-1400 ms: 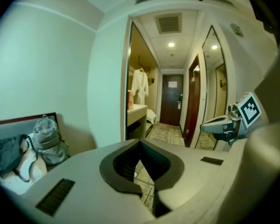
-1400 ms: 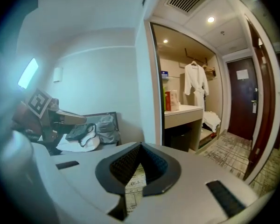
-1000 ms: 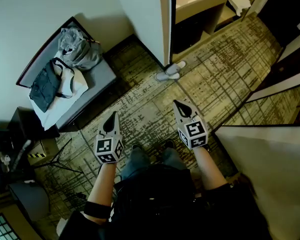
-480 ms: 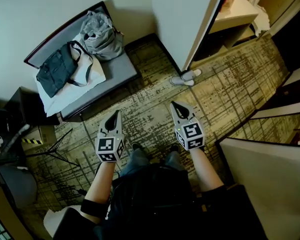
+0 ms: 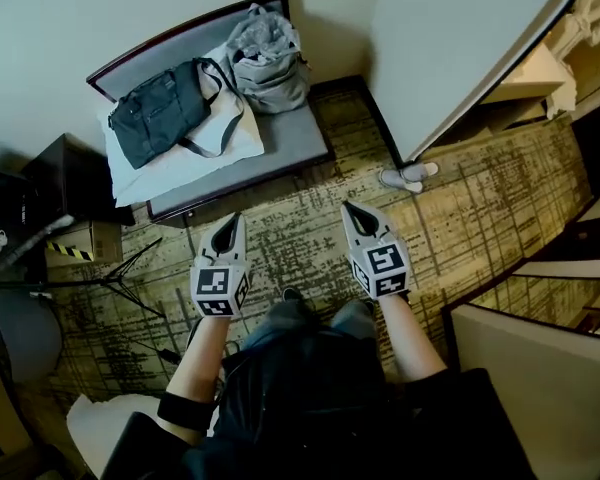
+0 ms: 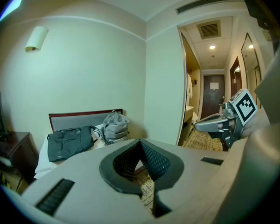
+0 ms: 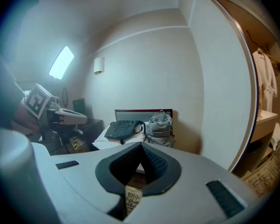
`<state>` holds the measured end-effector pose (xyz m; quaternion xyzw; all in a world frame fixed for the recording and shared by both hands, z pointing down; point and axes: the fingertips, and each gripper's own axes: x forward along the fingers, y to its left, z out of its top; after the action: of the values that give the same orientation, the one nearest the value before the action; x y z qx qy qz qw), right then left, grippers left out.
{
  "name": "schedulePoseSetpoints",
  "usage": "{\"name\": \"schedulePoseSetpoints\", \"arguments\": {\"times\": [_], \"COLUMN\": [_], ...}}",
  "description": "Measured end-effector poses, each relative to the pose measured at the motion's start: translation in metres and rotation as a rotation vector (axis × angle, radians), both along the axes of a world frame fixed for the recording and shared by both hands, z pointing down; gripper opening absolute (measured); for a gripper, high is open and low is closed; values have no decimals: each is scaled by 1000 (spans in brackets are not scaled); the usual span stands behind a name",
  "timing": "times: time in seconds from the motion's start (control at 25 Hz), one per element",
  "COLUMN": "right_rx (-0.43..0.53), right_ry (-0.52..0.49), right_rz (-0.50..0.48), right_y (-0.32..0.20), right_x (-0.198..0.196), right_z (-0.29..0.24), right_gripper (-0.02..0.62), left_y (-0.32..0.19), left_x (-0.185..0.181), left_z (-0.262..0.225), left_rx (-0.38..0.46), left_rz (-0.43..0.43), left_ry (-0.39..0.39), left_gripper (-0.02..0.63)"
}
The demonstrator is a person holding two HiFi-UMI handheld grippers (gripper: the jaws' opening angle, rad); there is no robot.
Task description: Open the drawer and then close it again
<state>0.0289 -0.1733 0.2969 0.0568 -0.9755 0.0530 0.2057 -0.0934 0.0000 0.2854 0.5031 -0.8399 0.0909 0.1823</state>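
1. Plainly, both pairs of fingers are clenched shut on nothing. The left gripper shows its pads meeting at a point with only carpet beneath. The right gripper shows the same.
2. Just beyond the tips, a pair of pale slippers lies on the floor. A second ago it was ahead between the two grippers; now it is off to the right of the right fingers.
3. Further out, the bench has swung from far left of the left fingers to straight ahead of both. It carries a dark bag and a grey backpack.
4. Left of the left fingers, beside the bench, stands a dark cabinet.
5. I judge that the person is still turning and walking, so the task has not started. No drawer can be made out in any view; whether the cabinet has one, I cannot tell.
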Motion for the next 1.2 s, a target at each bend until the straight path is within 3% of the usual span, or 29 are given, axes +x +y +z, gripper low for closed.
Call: {"name": "schedulePoseSetpoints", "arguments": {"times": [0.28,0.64,0.92,1.2], "right_rx": [1,-16,-53,-63], "right_ry": [16,25,49,91], "right_rz": [-128,-246,-230,-133], "right_y": [27,11,-13,-1], "right_x": [-66,-106,-114,-123], "right_z": [0,12,43,69], "right_gripper": [0,0,0,2], "left_y": [54,74,54,48], "left_x": [-49,-57,-59,-94], "left_z": [3,10,25,38], "left_rx": [0,-37,-79,-93], "left_rz": [-157,-317,-297,-166], "left_ry": [17,44,65,65], "left_gripper": [2,2,2,2]}}
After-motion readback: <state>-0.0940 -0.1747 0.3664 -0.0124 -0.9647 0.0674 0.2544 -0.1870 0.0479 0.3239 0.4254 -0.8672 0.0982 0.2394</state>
